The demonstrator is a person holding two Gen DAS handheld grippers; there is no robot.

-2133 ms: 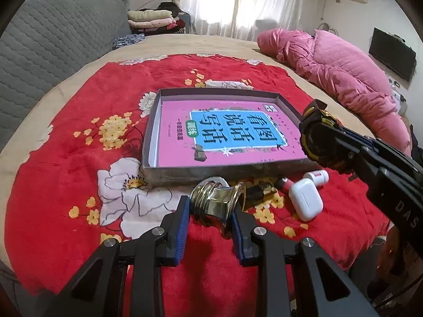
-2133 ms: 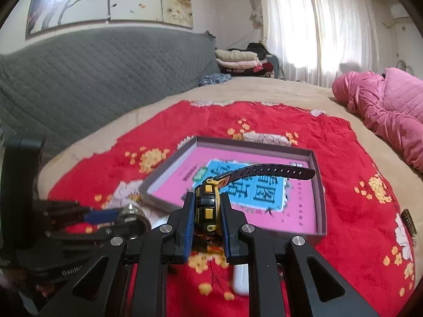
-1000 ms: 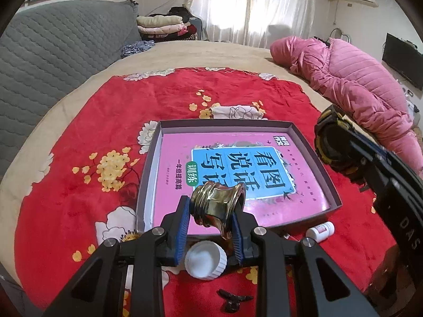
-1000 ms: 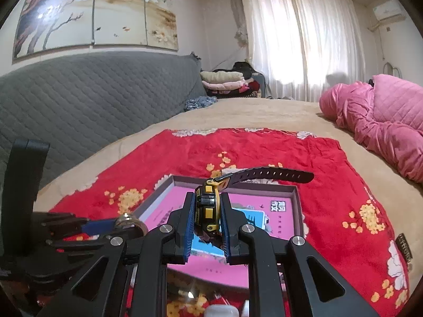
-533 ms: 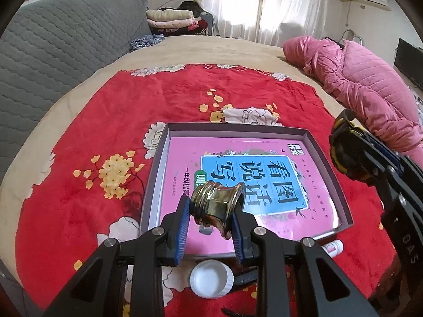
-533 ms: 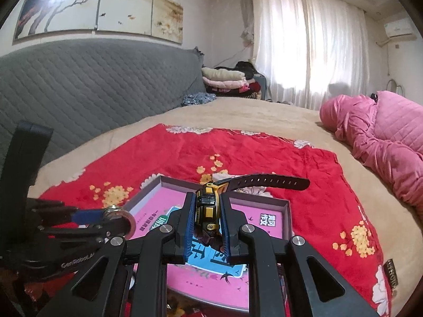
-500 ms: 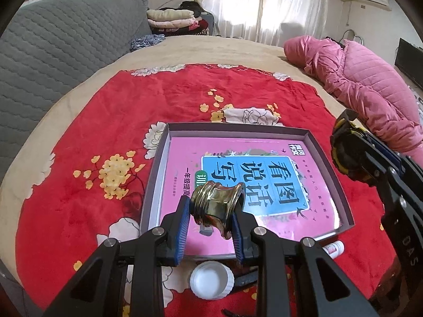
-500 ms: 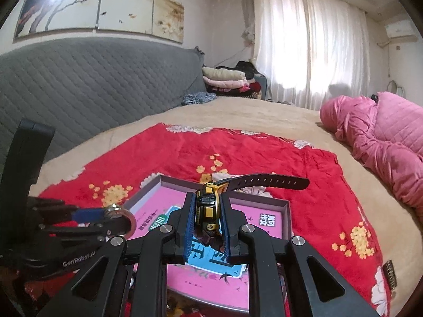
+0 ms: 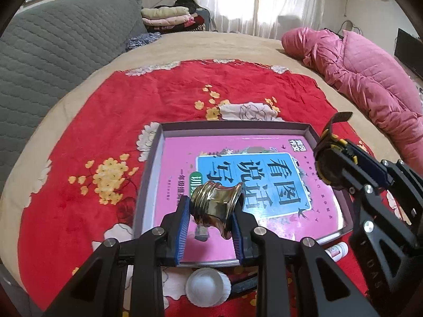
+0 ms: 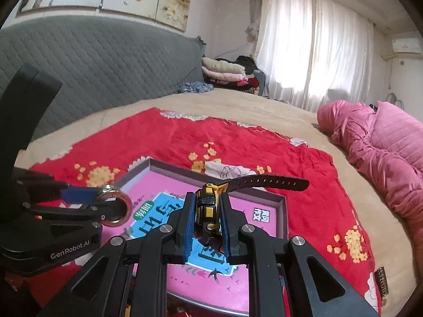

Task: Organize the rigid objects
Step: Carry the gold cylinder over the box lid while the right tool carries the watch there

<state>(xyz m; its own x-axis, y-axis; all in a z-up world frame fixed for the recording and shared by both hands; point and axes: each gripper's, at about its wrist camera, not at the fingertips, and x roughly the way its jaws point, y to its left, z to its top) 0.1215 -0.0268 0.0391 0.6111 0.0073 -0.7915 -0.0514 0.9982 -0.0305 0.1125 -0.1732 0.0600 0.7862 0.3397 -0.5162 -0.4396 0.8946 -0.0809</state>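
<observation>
Left wrist view: a shiny gold spool-shaped metal piece [image 9: 215, 204] sits pinched between the left gripper [image 9: 211, 218] fingers, above a shallow grey tray [image 9: 148, 182] lined with a pink book. Beyond the fingertips the tray floor lies bare. The right gripper [image 10: 207, 224] clamps a yellow-and-black wristwatch [image 10: 208, 206], strap jutting rightward. Under the fingers: a white cap [image 9: 207, 289], red floral blanket [image 9: 79, 132]. "GenRobot.AI" marks the left gripper.

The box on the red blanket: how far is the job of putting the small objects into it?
Done: the box holds only a pink book. In hand: the left gripper grips a gold metal piece, the right gripper a yellow-black watch, both over the box. Left: the white cap and small bottle outside it.
</observation>
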